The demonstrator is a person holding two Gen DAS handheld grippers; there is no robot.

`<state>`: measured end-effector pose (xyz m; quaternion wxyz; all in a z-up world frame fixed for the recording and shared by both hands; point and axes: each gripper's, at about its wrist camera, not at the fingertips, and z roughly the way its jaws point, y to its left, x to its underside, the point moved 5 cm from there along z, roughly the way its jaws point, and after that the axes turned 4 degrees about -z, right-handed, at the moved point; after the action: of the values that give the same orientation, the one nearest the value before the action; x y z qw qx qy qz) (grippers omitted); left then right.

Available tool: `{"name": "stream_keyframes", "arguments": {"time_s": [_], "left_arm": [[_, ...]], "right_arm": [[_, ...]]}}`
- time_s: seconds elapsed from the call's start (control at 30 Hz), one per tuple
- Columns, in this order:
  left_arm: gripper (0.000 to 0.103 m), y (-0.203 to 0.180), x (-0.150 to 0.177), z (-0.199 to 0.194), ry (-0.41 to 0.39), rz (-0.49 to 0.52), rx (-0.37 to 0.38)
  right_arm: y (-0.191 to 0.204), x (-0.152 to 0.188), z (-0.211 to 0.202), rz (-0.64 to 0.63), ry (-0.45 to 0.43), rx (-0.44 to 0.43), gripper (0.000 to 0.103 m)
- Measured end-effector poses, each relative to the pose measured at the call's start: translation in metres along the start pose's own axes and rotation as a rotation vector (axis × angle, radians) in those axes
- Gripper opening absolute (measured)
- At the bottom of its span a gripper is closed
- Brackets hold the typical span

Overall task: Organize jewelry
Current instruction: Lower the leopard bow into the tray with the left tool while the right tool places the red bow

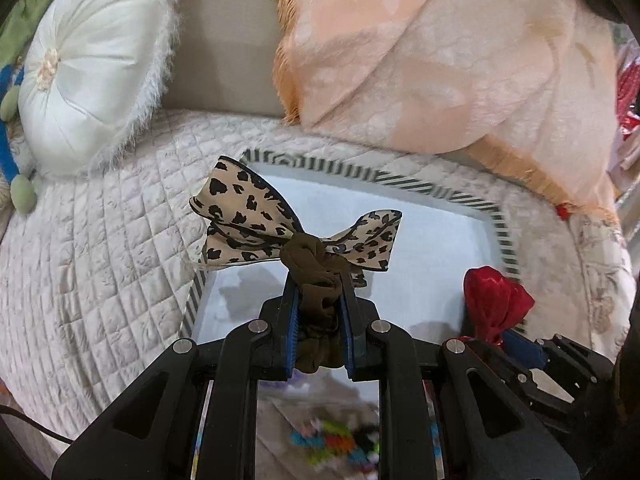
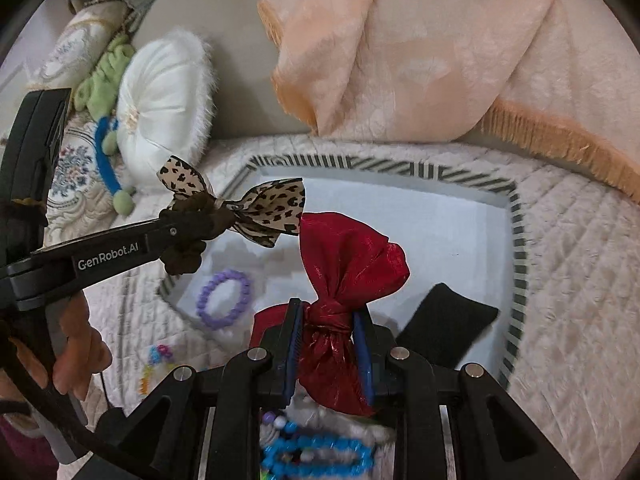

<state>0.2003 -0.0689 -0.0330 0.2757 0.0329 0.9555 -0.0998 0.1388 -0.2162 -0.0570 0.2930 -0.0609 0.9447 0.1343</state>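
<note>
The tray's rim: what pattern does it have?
Dark and white stripes run round the tray, clearest in the right wrist view.

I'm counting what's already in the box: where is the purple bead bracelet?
In the right wrist view the purple bead bracelet lies inside the striped box, near its left corner, below the leopard bow scrunchie.

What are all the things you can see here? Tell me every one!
leopard bow: 1, tan with black spots, brown scrunchie, held over tray
red bow: 1, shiny red, held over tray
tray: 1, white with striped rim, on quilt
purple bracelet: 1, in tray, left side
black pad: 1, in tray, right side
blue beads: 1 string, near edge, below gripper
round pillow: 1, white, far left
peach throw: 1, fringed, behind tray
quilt: 1, cream, under everything
left gripper: shut on leopard bow
right gripper: shut on red bow
</note>
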Motion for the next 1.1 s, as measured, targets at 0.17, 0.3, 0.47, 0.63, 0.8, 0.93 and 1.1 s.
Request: {"name": "stream_keyframes", "arguments": {"time_s": [0.17, 0.3, 0.47, 0.63, 0.8, 0.93, 1.1], "left_arm": [[0.016, 0.012, 0.004, 0.032, 0.041, -0.015, -0.046], [0.017, 0.018, 0.012, 0.048, 0.065, -0.020, -0.074], [0.029, 0.022, 0.018, 0.049, 0.067, -0.023, -0.097], [0.043, 0.023, 0.021, 0.037, 0.058, -0.016, -0.102], [0.049, 0.028, 0.029, 0.010, 0.035, -0.028, -0.093], [0.049, 0.027, 0.042, -0.014, 0.011, -0.017, -0.110], [0.049, 0.029, 0.068, -0.045, -0.007, -0.003, -0.138]], "right_arm": [[-0.006, 0.003, 0.030, -0.004, 0.052, 0.012, 0.023], [-0.012, 0.010, 0.043, 0.015, 0.086, 0.016, 0.023], [-0.012, 0.012, 0.037, 0.049, 0.058, -0.015, 0.052], [-0.006, 0.014, 0.017, 0.049, 0.026, -0.024, 0.052], [0.002, 0.019, -0.010, 0.046, -0.014, -0.008, 0.054], [0.007, 0.027, -0.028, 0.044, -0.028, 0.023, 0.056], [0.019, 0.041, -0.047, 0.035, -0.042, 0.039, 0.059]]}}
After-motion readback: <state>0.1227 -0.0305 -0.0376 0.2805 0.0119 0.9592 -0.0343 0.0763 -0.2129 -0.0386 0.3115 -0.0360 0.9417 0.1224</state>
